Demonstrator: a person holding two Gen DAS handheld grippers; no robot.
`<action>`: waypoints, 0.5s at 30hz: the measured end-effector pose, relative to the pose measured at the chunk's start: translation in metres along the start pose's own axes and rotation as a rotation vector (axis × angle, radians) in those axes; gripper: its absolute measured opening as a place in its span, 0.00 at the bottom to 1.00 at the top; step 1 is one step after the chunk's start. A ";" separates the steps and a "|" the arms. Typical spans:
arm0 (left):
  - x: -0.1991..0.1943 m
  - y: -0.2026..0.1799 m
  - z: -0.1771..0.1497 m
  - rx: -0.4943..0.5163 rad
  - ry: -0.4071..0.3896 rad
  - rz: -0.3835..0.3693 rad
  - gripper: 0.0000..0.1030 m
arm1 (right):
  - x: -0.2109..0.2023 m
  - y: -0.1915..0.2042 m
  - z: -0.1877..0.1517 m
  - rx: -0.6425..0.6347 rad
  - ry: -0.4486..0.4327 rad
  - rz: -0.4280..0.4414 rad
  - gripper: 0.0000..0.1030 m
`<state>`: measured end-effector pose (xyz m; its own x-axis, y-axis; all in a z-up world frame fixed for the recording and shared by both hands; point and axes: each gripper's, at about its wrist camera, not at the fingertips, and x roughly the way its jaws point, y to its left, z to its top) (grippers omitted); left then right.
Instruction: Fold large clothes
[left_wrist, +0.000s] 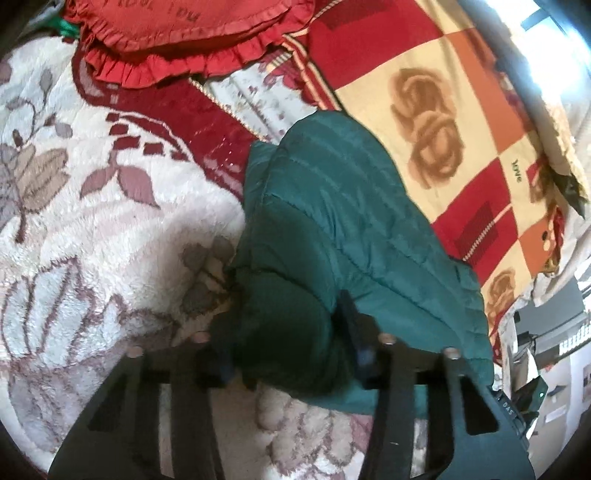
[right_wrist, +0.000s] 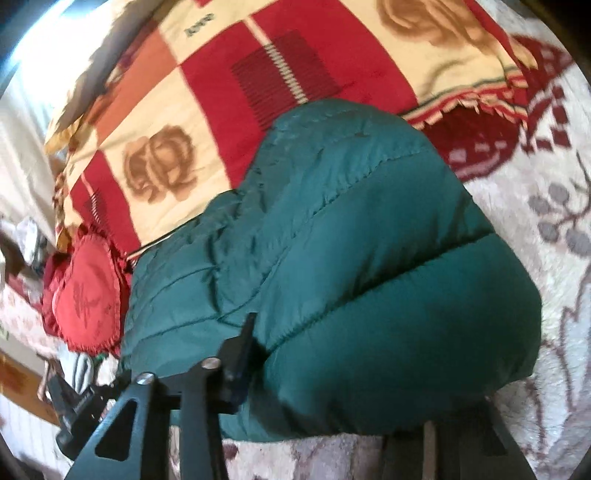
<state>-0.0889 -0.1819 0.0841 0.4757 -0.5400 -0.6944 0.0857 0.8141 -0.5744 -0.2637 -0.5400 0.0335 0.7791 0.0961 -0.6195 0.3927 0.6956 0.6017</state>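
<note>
Here, puffy quilted green jacket (right_wrist: 332, 258).

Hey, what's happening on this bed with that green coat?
A person is folding a puffy green jacket on a floral blanket, using tongs in each hand. The left tongs have a bunch of the jacket between the fingers. The right tongs press into its bulky folded edge. A red frilled pillow lies nearby.

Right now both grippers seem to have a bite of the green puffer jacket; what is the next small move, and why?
Probably carry both held edges forward together over the green puffer jacket. The left gripper and right gripper each pinch padding at its near end, and the rest lies flat toward the checked blanket.
</note>
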 end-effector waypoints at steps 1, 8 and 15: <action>-0.003 -0.001 0.000 0.008 -0.002 -0.003 0.37 | -0.004 0.003 -0.001 -0.010 0.001 0.002 0.34; -0.052 -0.004 -0.022 0.093 0.026 -0.022 0.34 | -0.058 0.013 -0.027 -0.075 0.004 0.028 0.31; -0.109 0.005 -0.083 0.199 0.114 0.006 0.35 | -0.108 0.003 -0.082 -0.038 0.077 0.002 0.31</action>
<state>-0.2132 -0.1372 0.1210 0.3759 -0.5460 -0.7487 0.2597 0.8376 -0.4805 -0.3865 -0.4905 0.0606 0.7392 0.1511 -0.6563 0.3715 0.7214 0.5845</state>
